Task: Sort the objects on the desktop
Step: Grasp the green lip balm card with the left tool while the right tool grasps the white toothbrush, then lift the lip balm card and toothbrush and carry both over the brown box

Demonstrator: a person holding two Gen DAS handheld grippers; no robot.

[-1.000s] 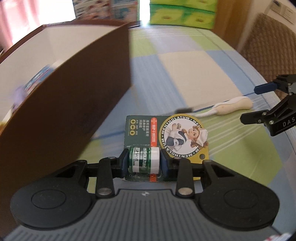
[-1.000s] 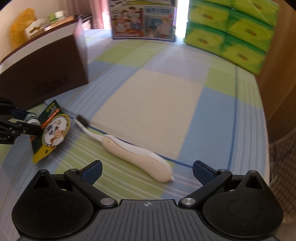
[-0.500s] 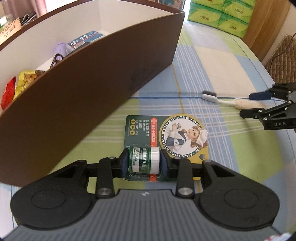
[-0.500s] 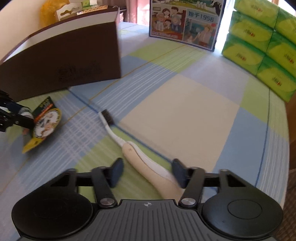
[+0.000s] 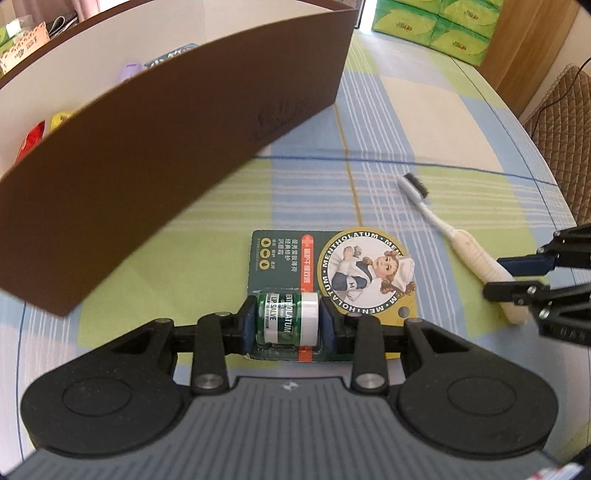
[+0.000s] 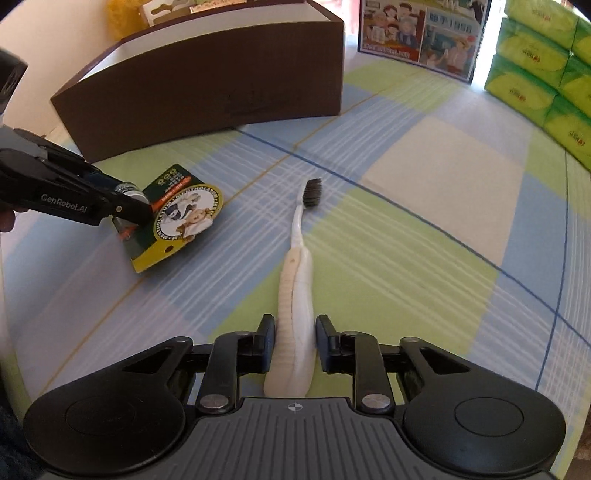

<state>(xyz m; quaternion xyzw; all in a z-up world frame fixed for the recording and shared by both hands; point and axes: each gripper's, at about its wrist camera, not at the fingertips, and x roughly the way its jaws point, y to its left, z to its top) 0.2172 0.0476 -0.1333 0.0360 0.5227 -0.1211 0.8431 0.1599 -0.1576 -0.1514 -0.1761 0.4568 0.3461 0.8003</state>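
My left gripper (image 5: 287,325) is shut on a Mentholatum lip salve pack (image 5: 332,273), a green card with a small green-and-white tube, and holds it just above the checked tablecloth beside a brown storage box (image 5: 177,147). The pack also shows in the right wrist view (image 6: 177,218). My right gripper (image 6: 294,339) has its jaws around the thick cream handle of a toothbrush (image 6: 295,280), close to touching it. The toothbrush lies flat, with its dark bristles pointing away, and also shows in the left wrist view (image 5: 454,240).
The brown box (image 6: 207,88) holds several small items behind its wall. Green tissue packs (image 6: 546,66) are stacked at the far right. A picture carton (image 6: 417,33) stands behind the box. A wicker chair (image 5: 561,122) stands past the table's right edge.
My right gripper has moved forward over the toothbrush handle and narrowed its jaws around it. My left gripper has drawn back from the box, still holding the lip salve pack.
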